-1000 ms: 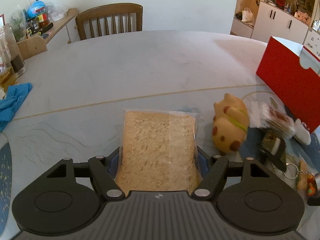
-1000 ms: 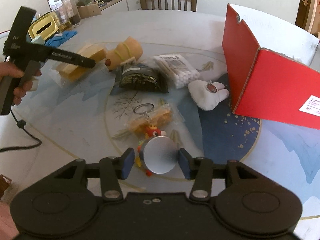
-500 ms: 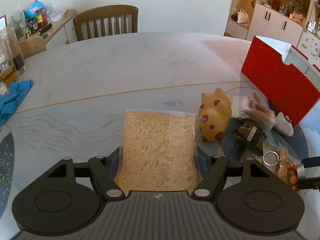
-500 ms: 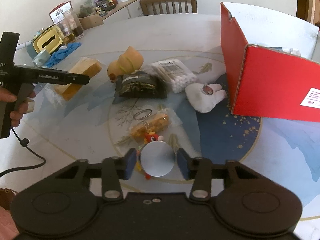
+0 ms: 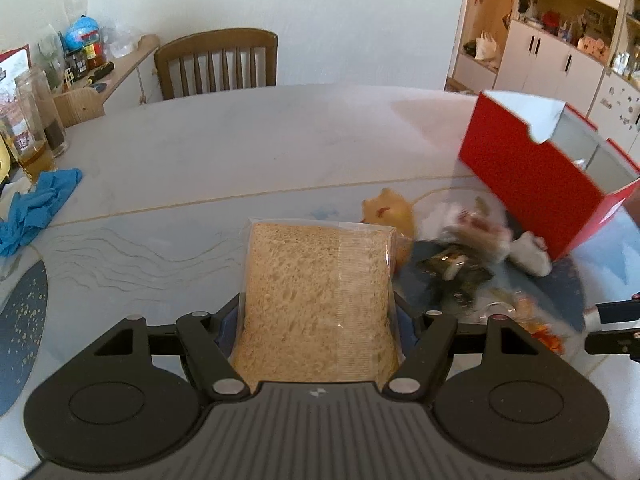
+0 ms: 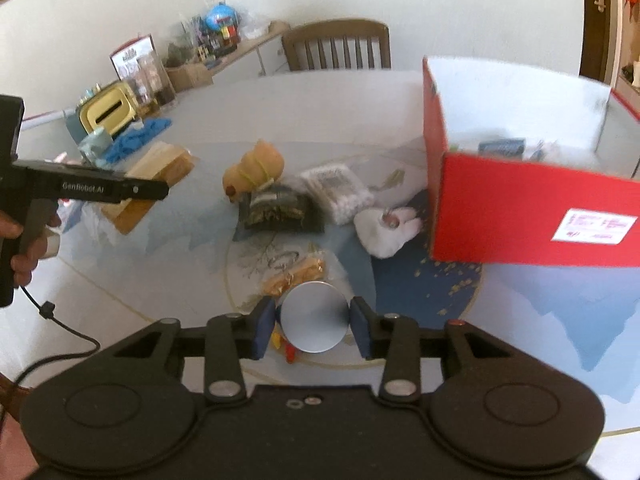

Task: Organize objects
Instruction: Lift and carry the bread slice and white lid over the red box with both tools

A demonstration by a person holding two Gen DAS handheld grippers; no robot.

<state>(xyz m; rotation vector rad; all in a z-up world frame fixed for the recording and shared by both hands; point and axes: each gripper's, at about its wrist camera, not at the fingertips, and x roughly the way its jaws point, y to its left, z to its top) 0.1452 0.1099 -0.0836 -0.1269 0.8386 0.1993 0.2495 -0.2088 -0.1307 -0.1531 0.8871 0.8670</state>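
Observation:
My left gripper [image 5: 318, 320] is shut on a wrapped slice of bread [image 5: 316, 292] and holds it above the table; the bread also shows in the right wrist view [image 6: 156, 176]. My right gripper [image 6: 312, 322] is shut on a round silver tin [image 6: 313, 322], lifted above the table. An open red box [image 6: 520, 204] stands to the right, with some items inside; it also shows in the left wrist view [image 5: 532, 168].
On the table lie a tan plush toy [image 6: 252, 170], a dark packet [image 6: 278, 210], a cotton swab bag [image 6: 336, 190], a white plush [image 6: 384, 228] and a keyring snack pack [image 6: 292, 272]. A blue cloth [image 5: 36, 208], jars [image 5: 36, 120] and a chair [image 5: 216, 64] stand far left.
Both grippers have risen with their loads. The left view has swung left, so the red box and the pile sit further right. The right gripper has lifted the tin higher.

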